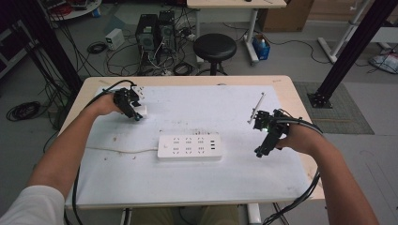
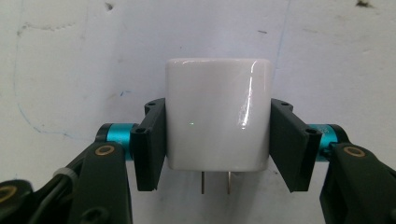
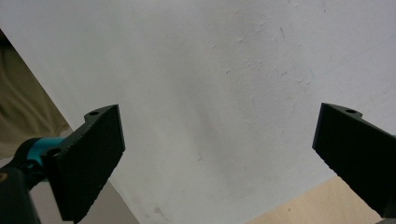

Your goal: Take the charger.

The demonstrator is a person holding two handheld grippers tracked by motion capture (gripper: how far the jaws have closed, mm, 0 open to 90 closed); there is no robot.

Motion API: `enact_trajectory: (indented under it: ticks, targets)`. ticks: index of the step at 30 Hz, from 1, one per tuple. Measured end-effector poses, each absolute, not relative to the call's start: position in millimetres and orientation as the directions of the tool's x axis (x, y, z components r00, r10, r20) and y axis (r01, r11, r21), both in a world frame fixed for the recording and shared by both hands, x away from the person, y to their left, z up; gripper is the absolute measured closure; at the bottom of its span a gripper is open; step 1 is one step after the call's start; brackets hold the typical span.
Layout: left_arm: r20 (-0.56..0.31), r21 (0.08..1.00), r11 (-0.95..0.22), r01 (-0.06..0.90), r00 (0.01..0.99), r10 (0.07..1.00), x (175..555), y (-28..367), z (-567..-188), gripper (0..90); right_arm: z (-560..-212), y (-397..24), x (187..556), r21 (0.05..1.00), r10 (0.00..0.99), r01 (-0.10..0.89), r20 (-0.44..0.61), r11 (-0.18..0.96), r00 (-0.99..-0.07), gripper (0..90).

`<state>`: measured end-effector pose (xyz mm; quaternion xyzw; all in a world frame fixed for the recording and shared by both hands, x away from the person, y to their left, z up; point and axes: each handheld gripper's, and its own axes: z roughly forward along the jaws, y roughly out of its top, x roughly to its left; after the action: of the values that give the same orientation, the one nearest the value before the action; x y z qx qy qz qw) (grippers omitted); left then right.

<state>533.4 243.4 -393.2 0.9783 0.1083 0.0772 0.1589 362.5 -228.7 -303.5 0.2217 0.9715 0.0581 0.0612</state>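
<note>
Now we see the left gripper clamped on the white charger, prongs toward us for plugging; right gripper hangs released.

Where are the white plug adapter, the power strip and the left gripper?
white plug adapter (image 2: 217,114), left gripper view, front face of its body.
power strip (image 1: 189,146), high view, middle of its top face.
left gripper (image 2: 217,140), left gripper view, midway between its jaws, shut on the adapter.

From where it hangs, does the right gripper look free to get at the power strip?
Probably yes. The right gripper hangs open just right of the power strip, with bare white mat between them and nothing in its jaws.
</note>
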Motion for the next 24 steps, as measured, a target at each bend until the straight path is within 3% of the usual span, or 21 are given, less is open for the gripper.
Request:
enact_trajectory:
  ticks: [7,11,14,24]
  targets:
    - [0.145,0.362,-0.915,0.178,0.959,0.243,515.0,245.3,-362.9,42.5,-303.4,-227.9,358.7,0.163,0.443,0.424,-0.107,0.891,-0.89,1.6]
    - [0.146,0.415,-0.885,0.211,0.945,0.293,493.1,246.4,-340.1,42.4,-303.1,-225.9,356.9,0.165,0.433,0.412,-0.12,0.896,-0.893,1.6]
    - [0.112,0.463,-0.843,0.275,0.925,0.363,472.6,246.2,-326.1,42.5,-301.4,-225.5,356.2,0.195,0.444,0.417,-0.122,0.888,-0.888,1.6]
    - [0.149,0.493,-0.833,0.251,0.919,0.365,387.7,228.2,-295.8,42.4,-297.7,-222.9,350.9,0.228,0.411,0.377,-0.131,0.898,-0.902,1.7]
